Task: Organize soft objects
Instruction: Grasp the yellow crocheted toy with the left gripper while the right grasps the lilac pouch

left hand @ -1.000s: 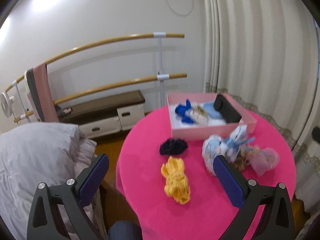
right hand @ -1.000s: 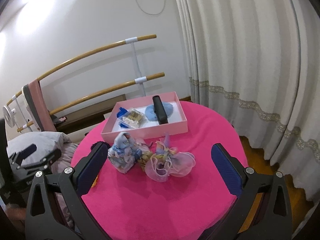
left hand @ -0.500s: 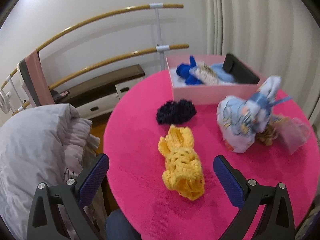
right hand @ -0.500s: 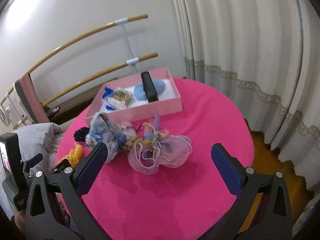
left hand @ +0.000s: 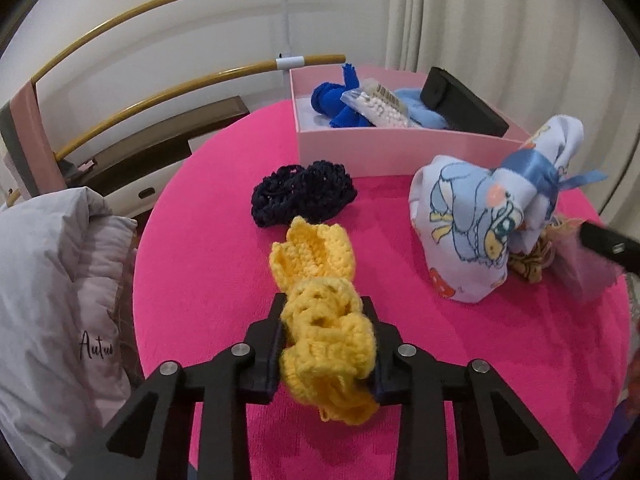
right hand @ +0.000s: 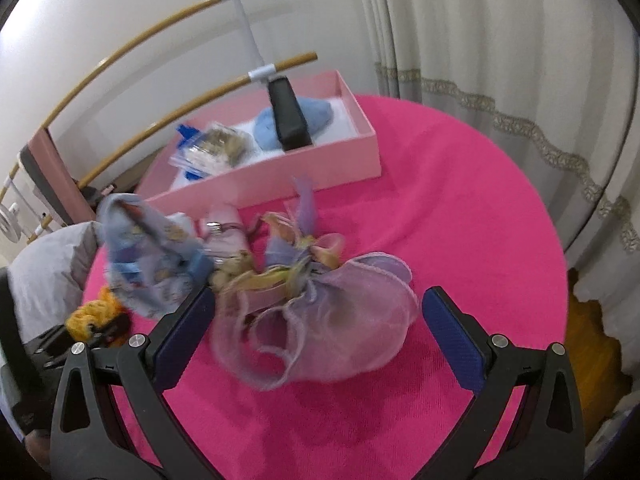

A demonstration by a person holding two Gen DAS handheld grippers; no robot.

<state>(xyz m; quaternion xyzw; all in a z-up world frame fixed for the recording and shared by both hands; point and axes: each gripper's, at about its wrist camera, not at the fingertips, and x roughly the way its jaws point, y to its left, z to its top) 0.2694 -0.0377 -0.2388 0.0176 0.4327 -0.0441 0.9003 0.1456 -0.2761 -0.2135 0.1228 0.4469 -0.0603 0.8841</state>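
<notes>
A yellow crochet piece (left hand: 312,256) lies on the round pink table (left hand: 200,280). My left gripper (left hand: 324,304) is closing on its near end, and both pads press into the yarn. Behind it sit a navy crochet piece (left hand: 304,196) and a blue cartoon-print pouch (left hand: 472,216). In the right wrist view a lilac organza pouch (right hand: 332,320) lies between the wide-apart fingers of my right gripper (right hand: 318,294), which is open. The blue print pouch (right hand: 152,260) is to its left. The pink box (left hand: 400,152) stands at the back.
The box holds a blue cloth (left hand: 336,104), a packet of beads (left hand: 376,104) and a black case (left hand: 460,108). A grey padded jacket (left hand: 48,300) lies left of the table. Wooden wall bars (left hand: 180,80) run behind, with curtains (right hand: 500,40) on the right.
Both grippers came down and forward toward the table. The left one went from wide open to shut on the yellow crochet piece. The right one now straddles the lilac pouch.
</notes>
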